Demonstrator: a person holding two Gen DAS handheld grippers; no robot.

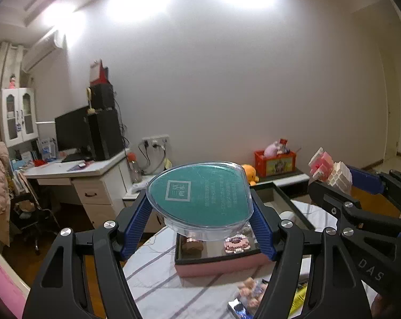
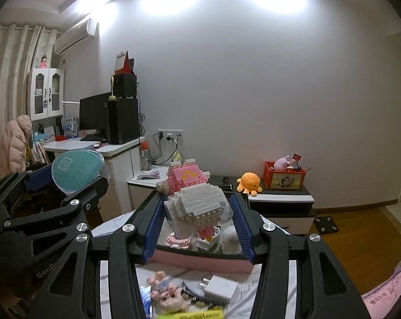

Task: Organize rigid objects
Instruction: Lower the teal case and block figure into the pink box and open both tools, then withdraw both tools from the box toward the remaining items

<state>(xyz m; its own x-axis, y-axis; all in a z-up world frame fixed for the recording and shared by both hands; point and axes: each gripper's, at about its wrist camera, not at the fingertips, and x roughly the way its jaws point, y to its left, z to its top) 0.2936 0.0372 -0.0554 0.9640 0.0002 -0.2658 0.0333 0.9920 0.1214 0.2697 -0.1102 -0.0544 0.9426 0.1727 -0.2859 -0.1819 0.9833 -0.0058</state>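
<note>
The left gripper [image 1: 200,210] is clamping a round clear case with a teal card inside [image 1: 200,196], holding it in the air above the pink box [image 1: 216,265] on the striped cloth [image 1: 158,279]. The right gripper [image 2: 197,226] is squeezing a pink and white brick figure [image 2: 195,202] between its 2 blue pads, also above that box.

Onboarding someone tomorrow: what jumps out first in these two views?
Both tongs are loaded and held up over the pink box. The left tongs clamp a clear round case with a teal insert, front and centre in their view. The right tongs clamp a pink and white brick figure, with an orange plush octopus on the low cabinet behind.
</note>
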